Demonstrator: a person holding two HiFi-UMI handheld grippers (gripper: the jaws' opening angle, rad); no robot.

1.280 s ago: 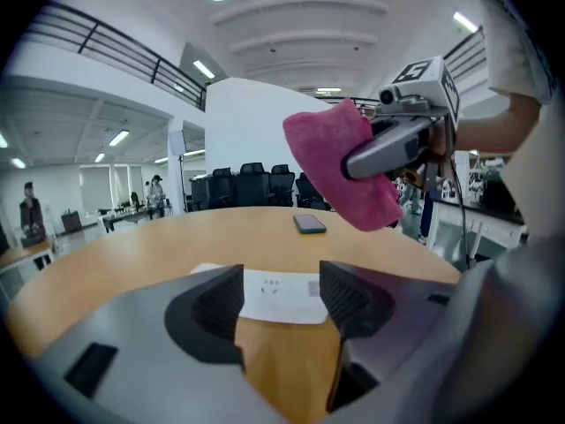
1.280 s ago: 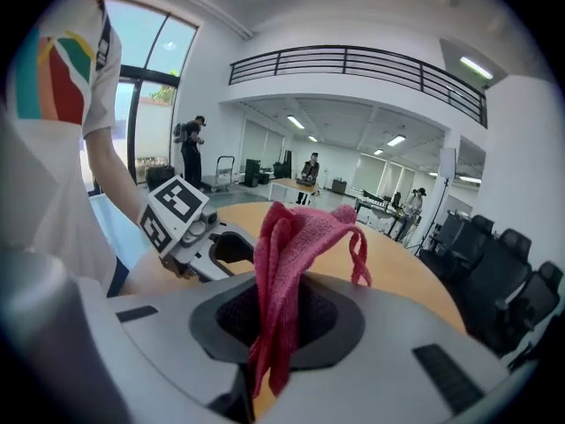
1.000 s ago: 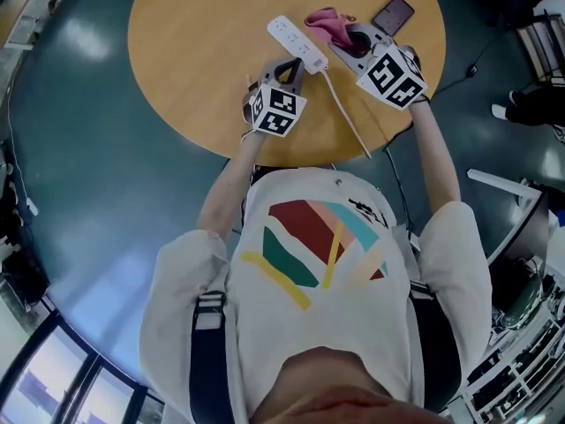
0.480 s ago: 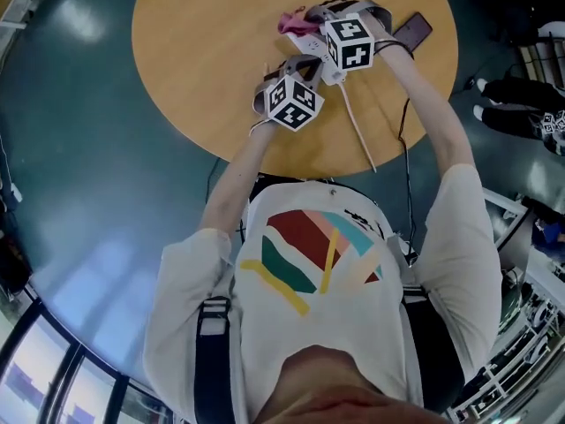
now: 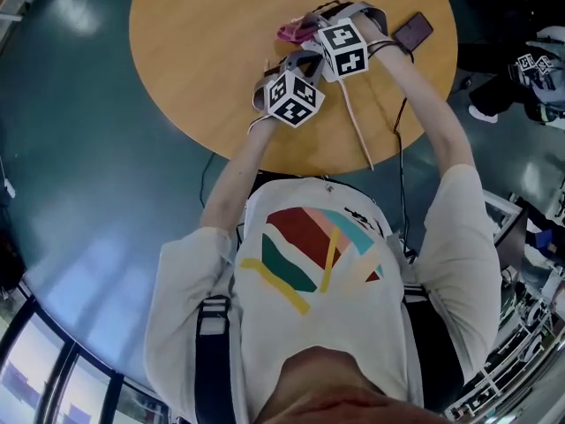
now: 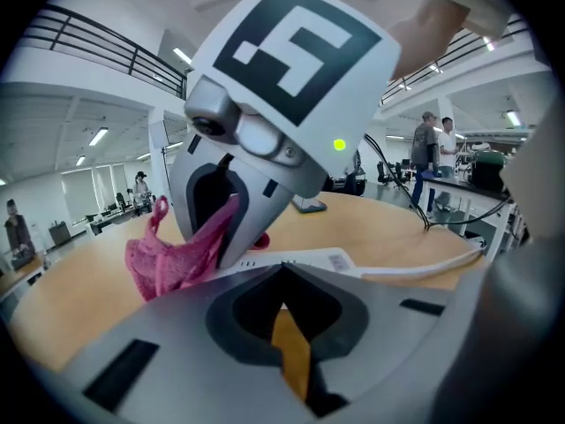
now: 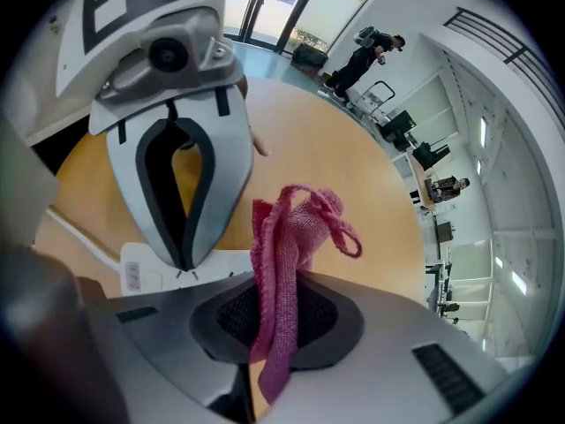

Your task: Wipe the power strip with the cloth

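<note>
The white power strip (image 6: 311, 259) lies on the round wooden table (image 5: 203, 51), its white cord (image 5: 357, 131) running toward the table's near edge. In the head view both grippers mostly cover the strip. My left gripper (image 6: 282, 268) is shut with nothing between its jaws, and its tips rest on the power strip (image 7: 150, 272). My right gripper (image 7: 281, 279) is shut on the pink cloth (image 7: 287, 237), which hangs out of the jaws just above the strip's far end. The right gripper (image 5: 311, 26) stands beyond the left gripper (image 5: 298, 62), with the pink cloth (image 5: 293, 31) at its tip.
A dark phone (image 5: 412, 30) lies on the table to the right of my right gripper. A black cable (image 5: 399, 140) hangs off the table's near right edge. Other people and desks stand far back in the room.
My right gripper has swung left with the cloth, from beside the phone to over the power strip. The left gripper has stayed on the strip, shifting only slightly.
</note>
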